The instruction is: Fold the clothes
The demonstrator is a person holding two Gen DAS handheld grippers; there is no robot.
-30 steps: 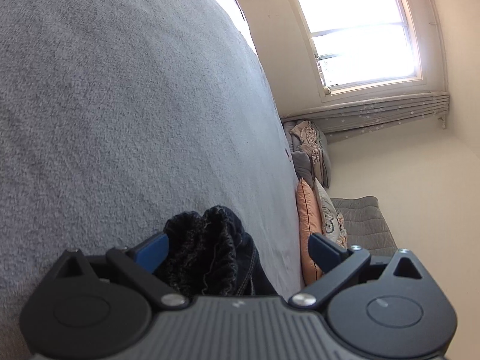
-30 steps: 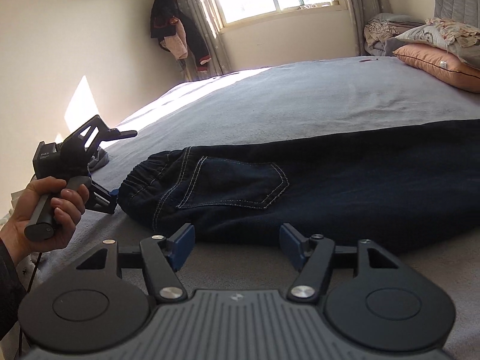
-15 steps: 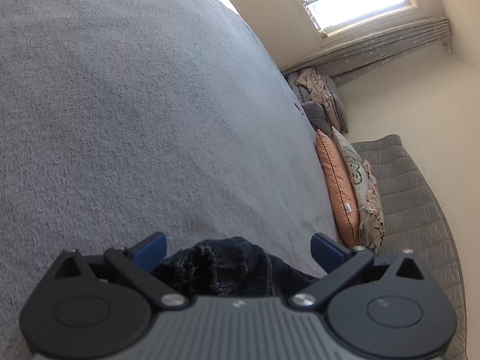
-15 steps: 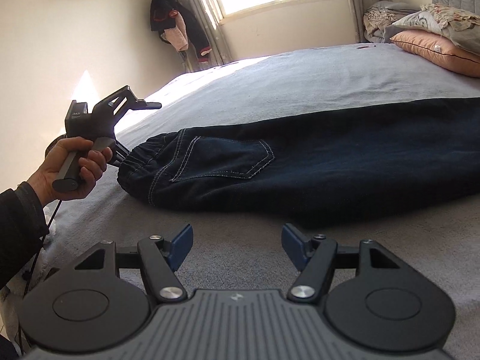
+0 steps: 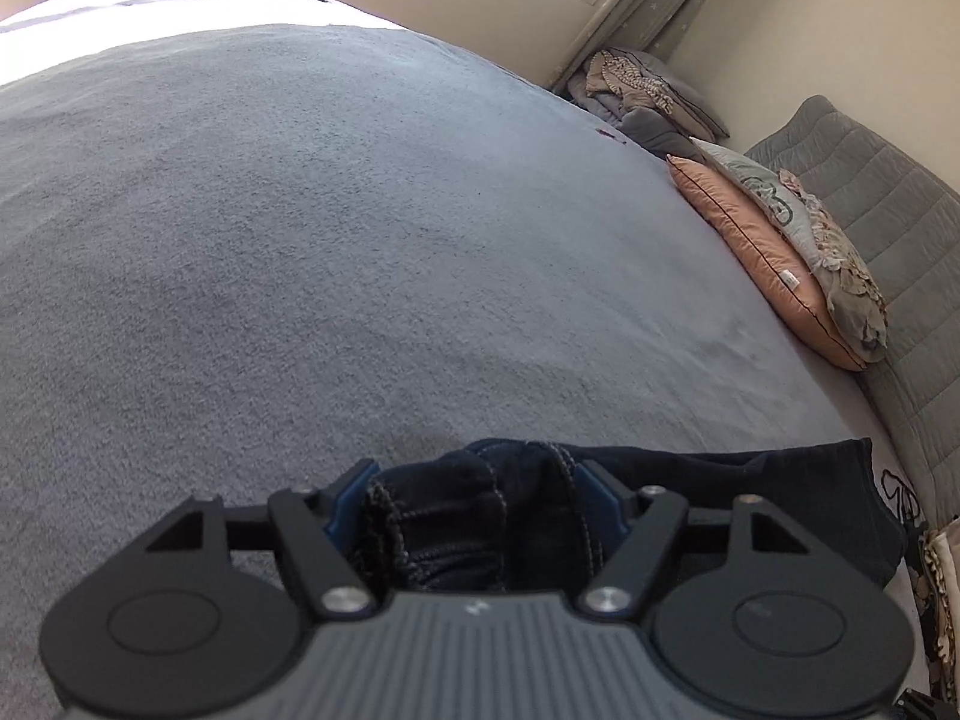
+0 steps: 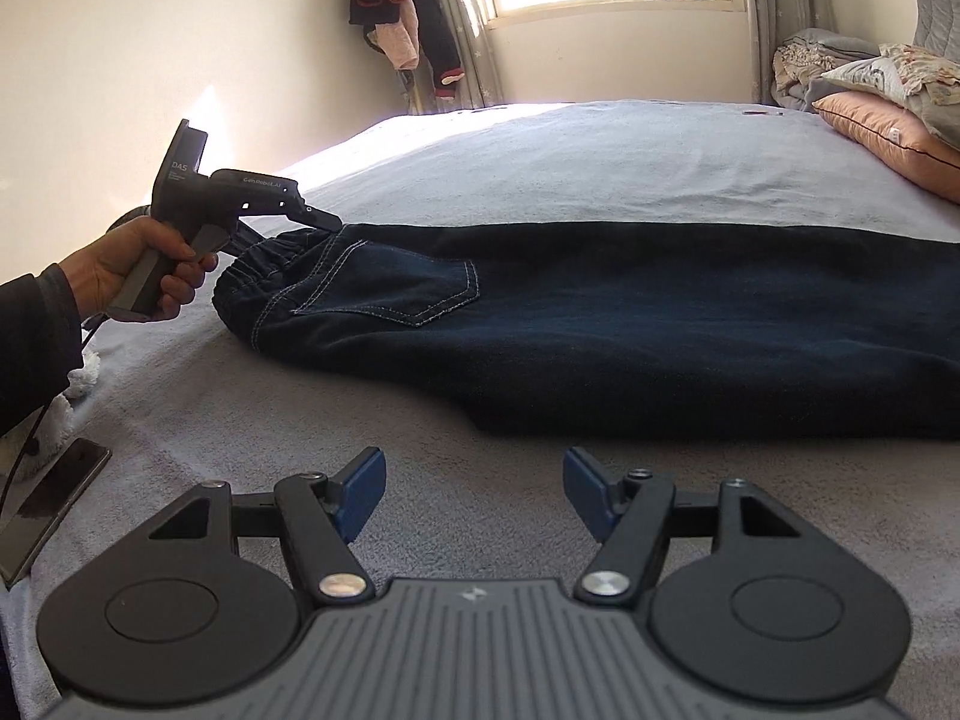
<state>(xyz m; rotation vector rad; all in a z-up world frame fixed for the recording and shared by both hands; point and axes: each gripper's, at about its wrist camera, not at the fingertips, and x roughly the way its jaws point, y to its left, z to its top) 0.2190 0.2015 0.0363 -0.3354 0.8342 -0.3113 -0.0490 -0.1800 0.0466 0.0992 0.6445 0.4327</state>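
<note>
Dark blue jeans lie stretched across the grey bed, elastic waistband to the left, legs running off to the right. A hand holds my left gripper at the far end of the waistband. In the left wrist view its jaws are closing, and the bunched waistband fills the gap of the left gripper, with both blue pads against the fabric. My right gripper hangs open over bare blanket in front of the jeans, with nothing between its fingers.
A pink pillow and patterned cushions lean against the grey headboard at the right. Folded bedding is piled in the far corner. A phone lies near the bed's left edge. Clothes hang by the window.
The left gripper has rolled upright and its jaws have closed in on the waistband, lifting that end slightly. The right gripper has shifted, bringing the phone into view; its jaws have not moved.
</note>
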